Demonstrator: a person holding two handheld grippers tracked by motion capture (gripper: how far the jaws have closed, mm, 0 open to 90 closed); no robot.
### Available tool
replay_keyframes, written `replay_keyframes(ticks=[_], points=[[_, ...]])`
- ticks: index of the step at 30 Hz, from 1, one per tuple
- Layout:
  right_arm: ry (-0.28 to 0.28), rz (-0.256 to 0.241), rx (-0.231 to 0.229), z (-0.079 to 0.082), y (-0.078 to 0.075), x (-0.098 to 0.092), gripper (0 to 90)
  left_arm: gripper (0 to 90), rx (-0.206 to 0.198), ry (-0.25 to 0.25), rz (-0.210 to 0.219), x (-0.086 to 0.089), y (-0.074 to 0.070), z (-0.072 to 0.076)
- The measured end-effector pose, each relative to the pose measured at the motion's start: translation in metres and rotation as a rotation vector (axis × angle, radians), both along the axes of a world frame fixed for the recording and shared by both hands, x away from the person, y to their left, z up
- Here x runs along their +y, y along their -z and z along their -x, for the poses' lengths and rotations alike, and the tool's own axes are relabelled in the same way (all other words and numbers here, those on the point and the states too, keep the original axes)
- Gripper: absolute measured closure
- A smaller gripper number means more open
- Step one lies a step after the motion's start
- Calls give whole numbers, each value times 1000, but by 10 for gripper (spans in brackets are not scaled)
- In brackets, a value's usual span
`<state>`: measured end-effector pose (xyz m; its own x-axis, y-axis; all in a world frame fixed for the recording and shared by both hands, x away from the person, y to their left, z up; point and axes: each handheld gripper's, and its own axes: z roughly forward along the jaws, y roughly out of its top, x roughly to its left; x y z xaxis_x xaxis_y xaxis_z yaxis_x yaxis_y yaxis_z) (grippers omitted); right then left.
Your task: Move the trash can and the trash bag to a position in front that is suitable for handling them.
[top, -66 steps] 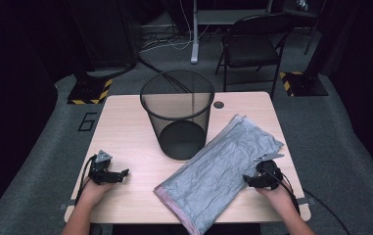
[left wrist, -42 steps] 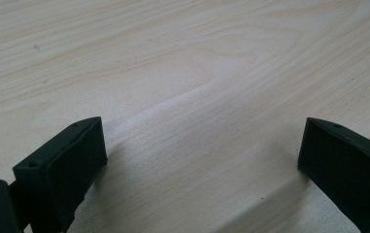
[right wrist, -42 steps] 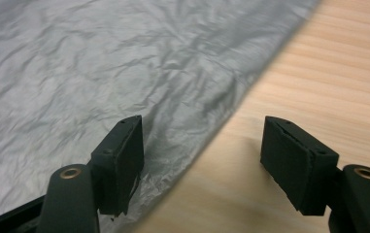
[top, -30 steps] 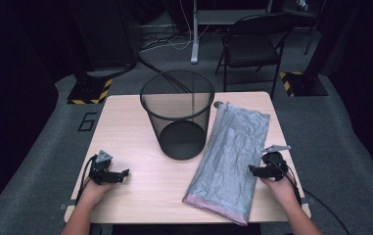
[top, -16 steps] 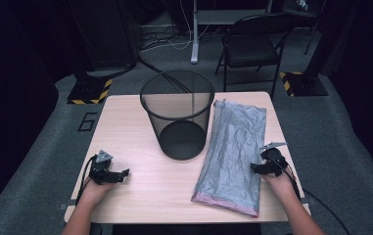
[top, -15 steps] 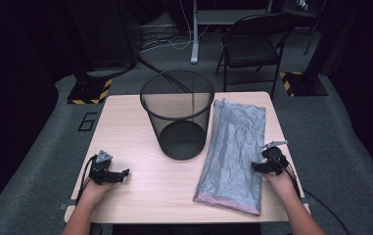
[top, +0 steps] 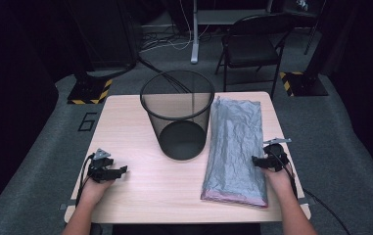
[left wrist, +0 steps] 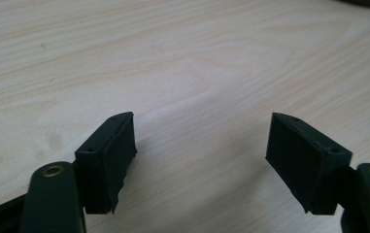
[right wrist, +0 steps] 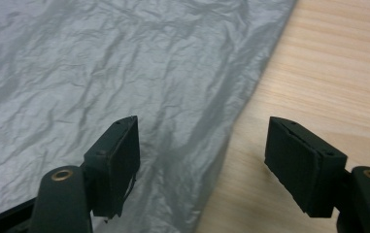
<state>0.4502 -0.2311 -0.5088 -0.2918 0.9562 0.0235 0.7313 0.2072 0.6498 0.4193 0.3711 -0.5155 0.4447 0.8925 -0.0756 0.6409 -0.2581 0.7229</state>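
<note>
Table (top: 140,122) in the high view carries a mesh bin (top: 177,113) at centre, with the grey bag (top: 235,147) flat at its 3 o'clock; my right gripper (top: 260,161) sits at the bag's right edge. Left gripper view: my left gripper (left wrist: 199,160) gapes above bare wood. Right gripper view: spread jaws straddle the bag's edge.

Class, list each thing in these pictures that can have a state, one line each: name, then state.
Grey plastic bag: flat, crumpled, unopened, lying right of the bin.
Mesh waste bin: upright, no liner, nothing in it.
Left tongs: open over bare table.
Right tongs: open, straddling the bag's edge.
Folding chair: unfolded, unoccupied.
</note>
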Motion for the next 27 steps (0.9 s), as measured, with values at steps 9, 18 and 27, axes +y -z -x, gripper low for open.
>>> replay_keyframes(ticks=[9,18,27], points=[[-15,-22,-3,-2,5,3,261,333,-33,82,101,-30,-75,-2],[-46,6,-9,0,6,6,253,340,-117,168,114,-63,-178,-13],[-58,4,-19,1,7,5,252,339,-160,143,101,-75,-235,-30]])
